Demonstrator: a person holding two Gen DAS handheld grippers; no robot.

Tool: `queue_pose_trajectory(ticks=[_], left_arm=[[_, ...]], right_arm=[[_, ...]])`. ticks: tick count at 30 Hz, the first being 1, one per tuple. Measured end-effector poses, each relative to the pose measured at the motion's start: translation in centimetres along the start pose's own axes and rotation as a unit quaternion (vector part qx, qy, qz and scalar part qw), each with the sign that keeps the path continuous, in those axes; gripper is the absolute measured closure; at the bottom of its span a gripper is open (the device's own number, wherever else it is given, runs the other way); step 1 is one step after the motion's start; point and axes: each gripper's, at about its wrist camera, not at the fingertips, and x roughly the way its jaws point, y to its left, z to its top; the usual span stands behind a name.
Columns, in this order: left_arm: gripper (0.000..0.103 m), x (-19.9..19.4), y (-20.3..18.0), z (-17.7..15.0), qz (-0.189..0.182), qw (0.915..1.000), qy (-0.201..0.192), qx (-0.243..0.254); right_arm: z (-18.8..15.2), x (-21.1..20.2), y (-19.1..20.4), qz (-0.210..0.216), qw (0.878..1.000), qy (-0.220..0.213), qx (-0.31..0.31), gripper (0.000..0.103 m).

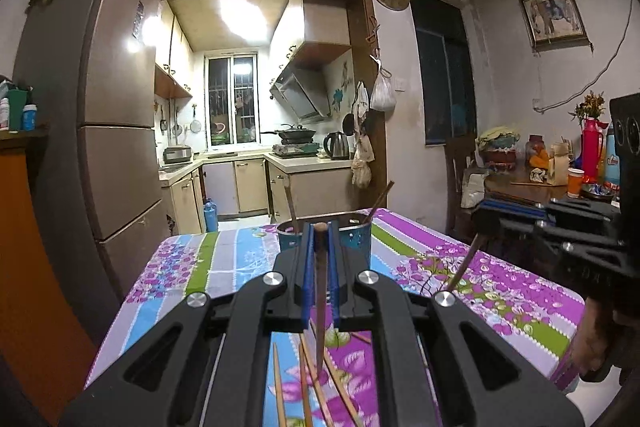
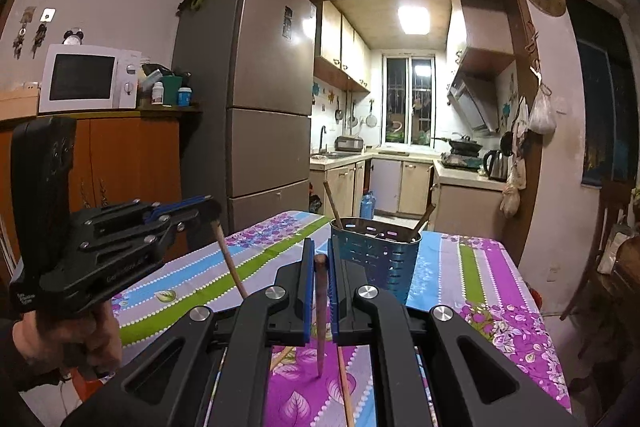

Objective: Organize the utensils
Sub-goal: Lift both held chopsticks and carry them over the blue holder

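currently we judge the step to be carrying chopsticks to the blue holder (image 2: 376, 259) on the surface (image 2: 480, 267): keep each stick upright and lower it tip-first over the rim. left claw (image 1: 320, 233) is clamped on a dark chopstick (image 1: 320, 291); right claw (image 2: 320, 257) is clamped on another chopstick (image 2: 320, 315). loose chopsticks (image 1: 308, 379) lie below on the cloth.

Bare tablecloth (image 2: 472, 267) around holder (image 2: 376, 259); two chopsticks (image 2: 334, 203) perhaps crowding its mouth.
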Motion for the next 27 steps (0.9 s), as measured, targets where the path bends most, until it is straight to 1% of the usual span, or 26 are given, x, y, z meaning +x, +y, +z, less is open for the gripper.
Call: queue_pose_trajectory(ticks=[6,12,14,20,27], left_arm=[[0.098,1.6,0.2,1.8,-0.008,0.9999,0.009,-0.002],[0.098,2.5,0.4,4.4,-0.013,0.9999,0.008,-0.005],[0.098,2.7,0.5,5.8,-0.012,0.9999,0.003,-0.006],[0.098,3.8,1.1,10.2,-0.011,0.9998,-0.014,-0.011],[0.098,6.3,1.8,14.4,-0.008,0.9993,-0.032,-0.019]], right_arm=[[1.9,1.3,-0.9,0.012,1.000,0.016,0.019,0.095],[5.0,1.1,-1.3,0.007,1.000,0.005,0.006,0.095],[6.5,1.1,-1.8,0.007,1.000,0.001,0.007,0.095],[11.7,1.6,-3.9,-0.009,1.000,-0.019,0.003,0.095],[17.6,4.3,-6.4,-0.032,0.999,-0.033,-0.003,0.095]])
